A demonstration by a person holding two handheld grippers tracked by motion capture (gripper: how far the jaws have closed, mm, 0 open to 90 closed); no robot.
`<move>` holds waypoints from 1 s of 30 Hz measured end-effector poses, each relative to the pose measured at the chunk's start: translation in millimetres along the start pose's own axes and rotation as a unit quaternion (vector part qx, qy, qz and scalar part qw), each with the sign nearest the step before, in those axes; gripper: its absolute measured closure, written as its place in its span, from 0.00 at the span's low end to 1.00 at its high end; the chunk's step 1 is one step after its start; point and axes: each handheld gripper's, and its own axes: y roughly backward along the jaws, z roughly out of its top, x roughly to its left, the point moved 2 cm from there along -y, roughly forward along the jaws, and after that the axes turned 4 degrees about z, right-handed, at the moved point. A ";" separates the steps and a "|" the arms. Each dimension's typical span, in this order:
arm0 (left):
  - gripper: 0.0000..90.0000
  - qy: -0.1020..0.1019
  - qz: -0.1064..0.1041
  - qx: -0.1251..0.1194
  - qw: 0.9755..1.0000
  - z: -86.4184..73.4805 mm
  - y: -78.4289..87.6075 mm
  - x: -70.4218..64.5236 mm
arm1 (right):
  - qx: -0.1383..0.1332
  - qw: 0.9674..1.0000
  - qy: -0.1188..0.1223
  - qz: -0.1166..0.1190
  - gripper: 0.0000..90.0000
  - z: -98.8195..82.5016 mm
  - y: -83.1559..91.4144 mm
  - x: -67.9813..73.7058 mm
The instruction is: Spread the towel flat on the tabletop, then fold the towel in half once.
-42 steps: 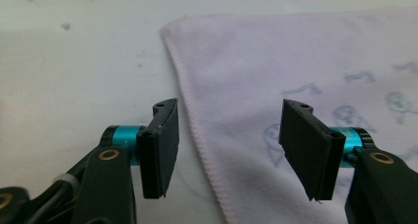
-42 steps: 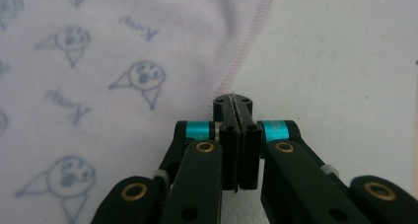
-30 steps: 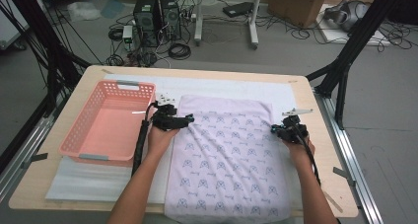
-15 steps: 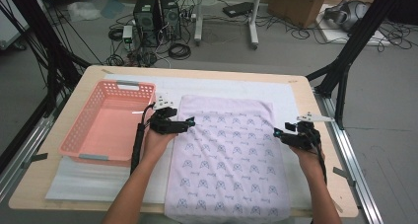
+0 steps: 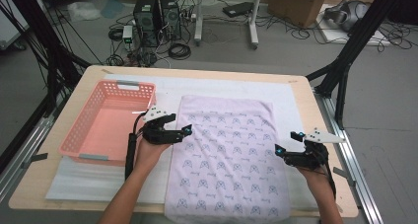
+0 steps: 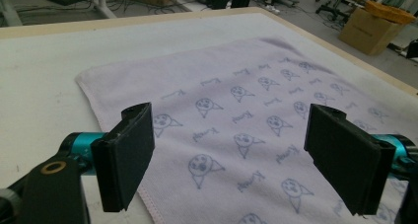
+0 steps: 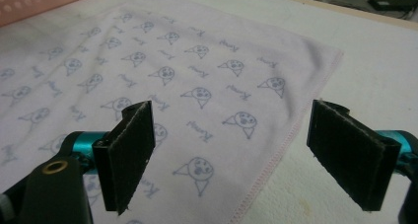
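High view: towel [image 5: 227,157] flat between left gripper [image 5: 185,131] and right gripper [image 5: 285,147]; both released, right just opening.

A lab or test room is shown. A wooden table [image 5: 300,91] is set inside a frame of black metal struts [image 5: 362,34], with rails [image 5: 357,169] along its sides. On the grey floor behind it, computer towers [image 5: 156,14] are stood among loose cables [image 5: 180,49]. Cardboard boxes [image 5: 296,2] are stacked farther back, and the legs of a white stand [image 5: 254,24] are seen between them.
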 end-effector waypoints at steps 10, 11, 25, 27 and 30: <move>0.22 0.000 -0.001 0.008 1.000 -7.8 -2.6 -3.0 | 0.003 1.000 -0.002 -0.001 0.19 -1.4 -7.4 -3.6; 0.22 -0.001 -0.001 0.006 1.000 -7.6 -3.0 -3.3 | 0.005 1.000 -0.005 0.000 0.19 -1.6 -7.8 -3.0; 0.21 0.013 0.007 0.008 1.000 -7.7 -8.3 4.9 | 0.018 1.000 -0.011 -0.002 0.19 -2.9 -19.9 -5.8; 0.21 0.016 0.009 0.014 1.000 -8.7 -10.0 8.2 | 0.020 1.000 -0.016 -0.004 0.19 -3.5 -21.3 -6.9; 0.23 0.013 0.013 0.013 1.000 -9.0 -13.6 12.5 | 0.024 0.999 -0.021 -0.008 0.19 -2.5 -27.4 -11.1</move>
